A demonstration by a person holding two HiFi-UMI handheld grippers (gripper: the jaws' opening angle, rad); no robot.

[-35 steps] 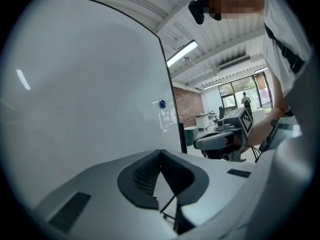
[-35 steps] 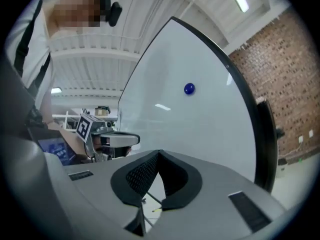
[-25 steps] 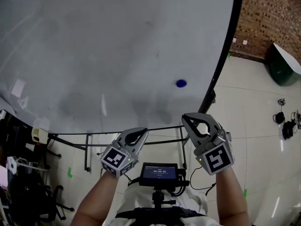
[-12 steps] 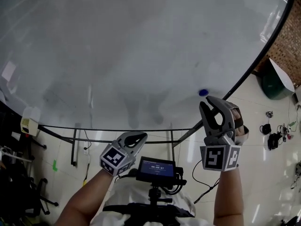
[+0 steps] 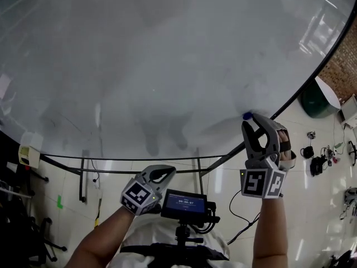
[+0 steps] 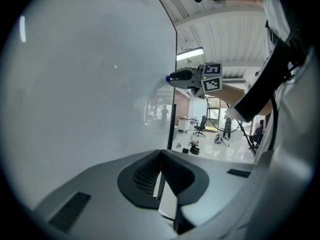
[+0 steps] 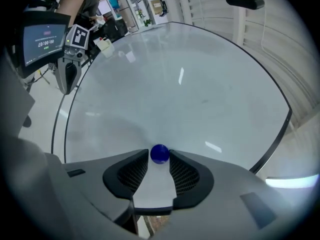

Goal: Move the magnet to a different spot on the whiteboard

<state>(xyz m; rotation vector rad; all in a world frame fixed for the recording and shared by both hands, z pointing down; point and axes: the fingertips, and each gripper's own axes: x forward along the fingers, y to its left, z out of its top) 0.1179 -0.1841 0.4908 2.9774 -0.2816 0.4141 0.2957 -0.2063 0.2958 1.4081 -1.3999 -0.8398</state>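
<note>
A small blue round magnet (image 5: 246, 115) (image 7: 159, 154) sticks to the big whiteboard (image 5: 167, 54) (image 7: 180, 79) near its lower right edge. My right gripper (image 5: 252, 119) (image 7: 159, 157) is up against the board with the magnet between its fingertips. Its jaws are opening, and a thin gap shows beside the magnet. The left gripper view catches that gripper (image 6: 176, 76) and the magnet (image 6: 168, 78) from the side. My left gripper (image 5: 162, 172) (image 6: 160, 153) hangs low, below the whiteboard (image 6: 75, 84), shut and empty.
The board's black frame and stand legs (image 5: 83, 175) run under it. A small screen (image 5: 183, 204) sits at my chest. At the right are a brick wall (image 5: 345, 60), a dark green bin (image 5: 314, 100) and cables on the tiled floor (image 5: 313, 154).
My right gripper rose from below the board to the magnet and its shut jaws spread around it. The left gripper stayed low and sank slightly.
</note>
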